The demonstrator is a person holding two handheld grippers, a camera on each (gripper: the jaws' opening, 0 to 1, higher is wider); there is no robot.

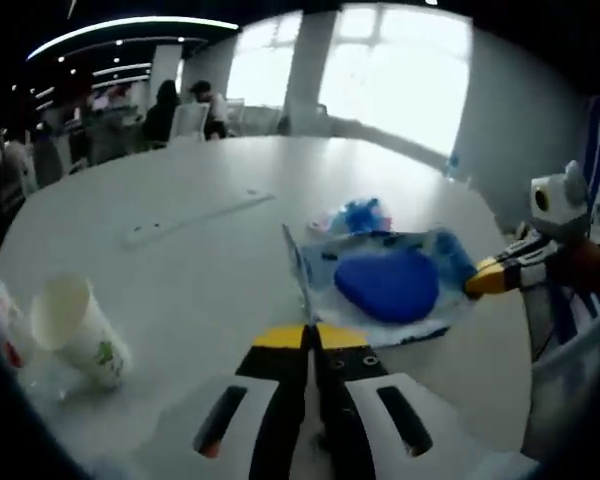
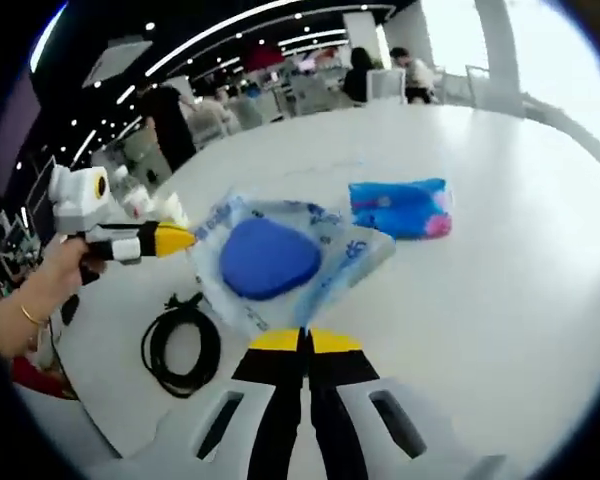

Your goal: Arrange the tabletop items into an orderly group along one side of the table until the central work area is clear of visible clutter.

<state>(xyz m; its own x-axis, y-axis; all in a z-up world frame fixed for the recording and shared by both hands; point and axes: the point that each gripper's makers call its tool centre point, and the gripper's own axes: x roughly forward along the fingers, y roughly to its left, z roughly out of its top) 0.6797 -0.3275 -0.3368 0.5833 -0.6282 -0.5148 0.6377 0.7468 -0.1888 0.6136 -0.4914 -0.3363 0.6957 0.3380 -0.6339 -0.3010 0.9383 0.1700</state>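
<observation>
Left tool [image 1: 310, 338]: jaws closed flat together on a thin edge of the plastic bag [image 1: 325, 262], which stands up from between the tips in the left gripper view.
Right tool [image 2: 302, 342]: jaws narrow, tips together at the bag's near corner. It appears to pinch the film, but the hold looks shallow.
Plastic bag: clear film with blue print, lying on the white desk [image 1: 180, 170] and stretched between the two tools. A rounded blue object [image 1: 388, 285] sits inside it.
Blue packet [image 2: 400, 208]: at 1 o'clock from the bag in the right gripper view, just beside it.
Black cable [image 2: 180, 345]: coiled at 9 o'clock of the right tool, near the bag's lower edge.
Paper cup [image 1: 80, 335]: on its side at 9 o'clock in the left gripper view, well apart from the bag.
Clear ruler [image 1: 195, 220]: flat on the desk at 11 o'clock, also apart.
Step in hand: judged to be moving the bag toward one side. The other items remain scattered.
Risk 1: the film slips from a shallow pinch, so the bag sags and the blue object slides out.
Risk 2: opposed pulling by the two tools tears the film.
Risk 3: a low drag sweeps the bag into the packet or snags the cable.
Risk 4: the cup rolls if bumped, since it lies on its side.
</observation>
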